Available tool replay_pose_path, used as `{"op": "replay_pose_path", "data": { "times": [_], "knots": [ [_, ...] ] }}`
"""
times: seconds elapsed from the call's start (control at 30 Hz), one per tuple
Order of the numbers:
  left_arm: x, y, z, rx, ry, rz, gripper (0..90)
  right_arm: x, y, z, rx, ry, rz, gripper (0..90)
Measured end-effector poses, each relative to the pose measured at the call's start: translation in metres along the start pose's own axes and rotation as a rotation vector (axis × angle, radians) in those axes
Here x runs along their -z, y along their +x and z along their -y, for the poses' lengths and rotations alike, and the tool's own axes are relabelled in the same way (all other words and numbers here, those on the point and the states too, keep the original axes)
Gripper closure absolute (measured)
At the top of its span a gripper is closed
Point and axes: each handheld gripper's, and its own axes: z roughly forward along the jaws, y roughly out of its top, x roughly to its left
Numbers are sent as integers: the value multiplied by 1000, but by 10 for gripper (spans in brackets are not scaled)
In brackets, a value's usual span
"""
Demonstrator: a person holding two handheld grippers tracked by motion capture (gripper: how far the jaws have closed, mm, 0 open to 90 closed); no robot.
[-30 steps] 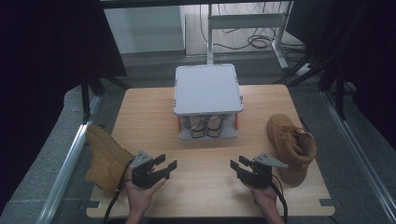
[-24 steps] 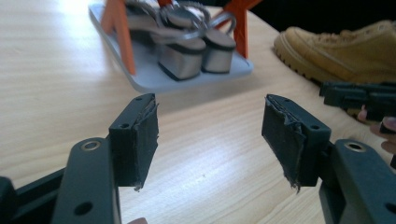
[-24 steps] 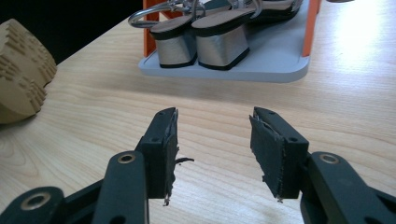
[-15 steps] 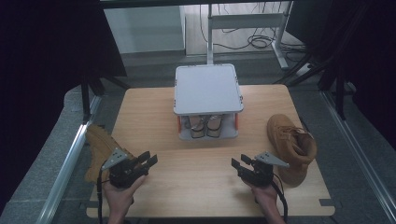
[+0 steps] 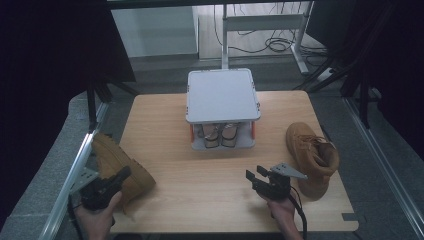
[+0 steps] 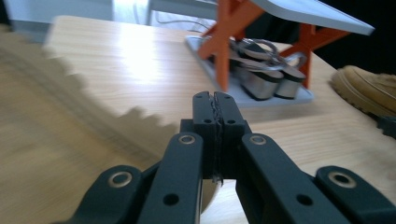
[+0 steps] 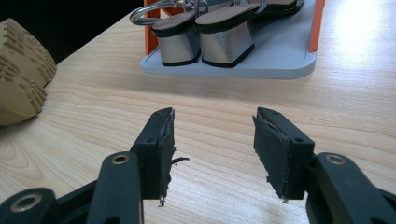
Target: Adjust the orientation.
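Two tan boots lie on the wooden table (image 5: 165,125): one at the left edge (image 5: 135,177), one at the right (image 5: 310,152). A grey shoe rack (image 5: 222,95) with orange posts stands in the middle, holding a pair of silver-heeled sandals (image 5: 220,136). My left gripper (image 5: 122,175) hovers over the left boot. Its jaws have just been closing and now meet with nothing between them (image 6: 215,105). My right gripper (image 5: 255,176) sits beside the right boot. It is open and empty (image 7: 212,126), has just widened a little, and faces the sandals (image 7: 205,35).
The left gripper view has the left boot's toothed sole (image 6: 42,84) blurred close at the left, and the other boot (image 6: 369,88) far right. A metal frame rail (image 5: 75,165) runs along the table's left edge. Bare wood lies between the two grippers.
My left gripper has swung out to the left, over the left boot, and its jaws have gone from wide open to shut. The right hand has stayed where it was.
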Motion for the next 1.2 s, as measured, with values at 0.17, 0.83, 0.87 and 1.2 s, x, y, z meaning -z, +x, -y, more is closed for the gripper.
{"op": "replay_pose_path", "data": {
  "times": [0.17, 0.83, 0.87, 1.2],
  "knots": [
    [19, 21, 16, 49, -14, -51, 894, -1, 4, 1, 11, 3, 2, 482],
    [56, 53, 57, 138, -39, -131, 890, -4, 3, 3, 3, 14, 23, 478],
    [57, 54, 59, 141, -35, -135, 890, -3, 3, 2, -1, 6, 26, 478],
    [40, 59, 75, 153, 46, -118, 889, -4, 3, 3, -2, 13, 28, 478]
  ]
}}
